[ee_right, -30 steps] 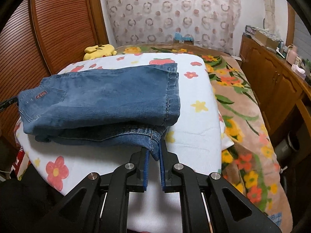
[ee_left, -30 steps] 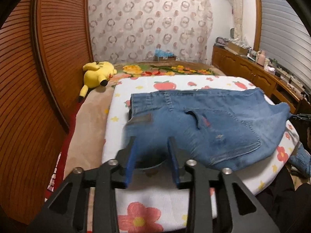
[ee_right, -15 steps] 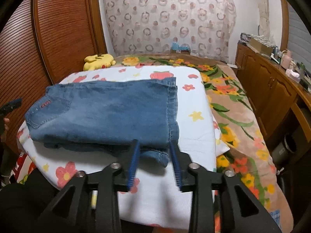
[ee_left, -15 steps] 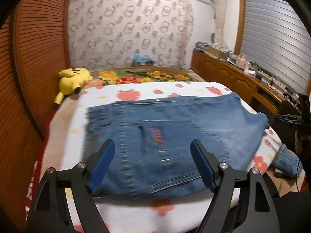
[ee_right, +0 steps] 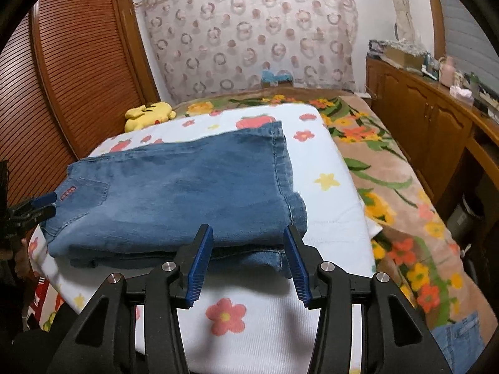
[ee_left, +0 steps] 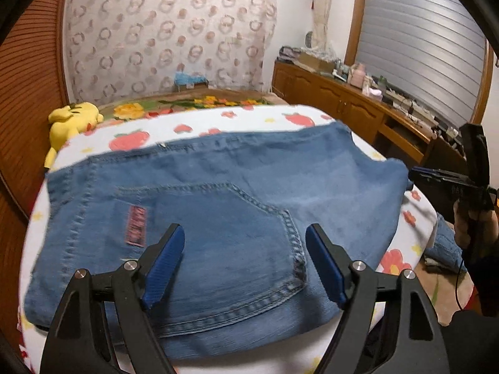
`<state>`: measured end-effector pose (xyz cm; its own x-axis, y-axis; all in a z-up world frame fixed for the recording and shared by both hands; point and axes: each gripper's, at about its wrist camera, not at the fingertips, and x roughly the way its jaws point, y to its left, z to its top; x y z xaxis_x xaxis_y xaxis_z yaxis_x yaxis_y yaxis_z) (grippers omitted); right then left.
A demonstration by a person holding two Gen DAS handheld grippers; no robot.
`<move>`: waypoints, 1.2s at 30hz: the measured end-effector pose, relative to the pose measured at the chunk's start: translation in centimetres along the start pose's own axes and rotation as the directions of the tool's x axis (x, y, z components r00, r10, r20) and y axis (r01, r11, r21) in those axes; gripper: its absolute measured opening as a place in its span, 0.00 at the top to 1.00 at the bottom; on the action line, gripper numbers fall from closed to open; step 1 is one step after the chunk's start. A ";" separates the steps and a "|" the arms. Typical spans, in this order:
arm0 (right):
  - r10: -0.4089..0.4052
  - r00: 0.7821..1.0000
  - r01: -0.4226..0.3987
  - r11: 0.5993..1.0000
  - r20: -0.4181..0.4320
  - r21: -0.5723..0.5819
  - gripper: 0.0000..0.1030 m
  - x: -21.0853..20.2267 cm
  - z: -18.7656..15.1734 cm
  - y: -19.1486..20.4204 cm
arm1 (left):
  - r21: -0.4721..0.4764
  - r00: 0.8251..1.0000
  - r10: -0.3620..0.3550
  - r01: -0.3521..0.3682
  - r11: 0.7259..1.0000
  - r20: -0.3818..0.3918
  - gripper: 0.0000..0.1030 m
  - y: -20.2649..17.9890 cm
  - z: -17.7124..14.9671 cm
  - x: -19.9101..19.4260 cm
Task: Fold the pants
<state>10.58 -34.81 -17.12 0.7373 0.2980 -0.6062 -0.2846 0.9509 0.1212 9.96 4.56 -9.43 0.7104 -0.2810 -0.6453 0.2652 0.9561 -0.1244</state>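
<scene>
Blue denim pants lie folded in a flat stack on the white flowered cloth on the bed, back pocket and red label up. They also show in the right wrist view. My left gripper is open and empty, hovering over the pocket end of the stack. My right gripper is open and empty, just in front of the stack's near right corner. Each gripper shows at the other view's edge: the right one and the left one.
A yellow plush toy lies at the head of the bed near the slatted wooden wardrobe. A floral blanket covers the bed's right side. A wooden sideboard with clutter stands along the right wall. More denim lies off the bed's edge.
Both grippers let go of the pants and opened wide. The left one moved up over the stack; the right one drew back a little from the corner it held.
</scene>
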 end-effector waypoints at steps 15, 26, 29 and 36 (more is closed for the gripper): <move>0.014 1.000 -0.014 0.996 0.001 0.085 0.40 0.5 0.5 -1.4 | 0.013 0.999 0.031 -0.031 0.999 -0.043 0.22 -0.8 -1.9 2.1; -0.004 0.999 -0.004 0.980 0.044 0.197 0.38 1.2 1.1 -2.7 | -0.006 0.999 0.033 -0.033 0.999 -0.030 0.22 -0.3 -2.5 2.4; -0.013 1.000 0.007 0.982 0.027 0.188 0.38 1.8 0.7 -2.5 | -0.009 0.999 0.033 -0.033 0.999 -0.027 0.22 -0.2 -2.5 2.3; -0.001 0.999 0.009 0.975 -0.037 0.221 0.38 3.4 0.3 -2.5 | -0.013 0.999 0.031 -0.031 0.999 -0.027 0.22 -0.1 -2.5 2.4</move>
<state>14.00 -36.10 -19.26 0.7145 0.2939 -0.6349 -0.1359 0.9485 0.2861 9.99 4.01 -12.81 0.7006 -0.2488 -0.6688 0.2345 0.9655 -0.1135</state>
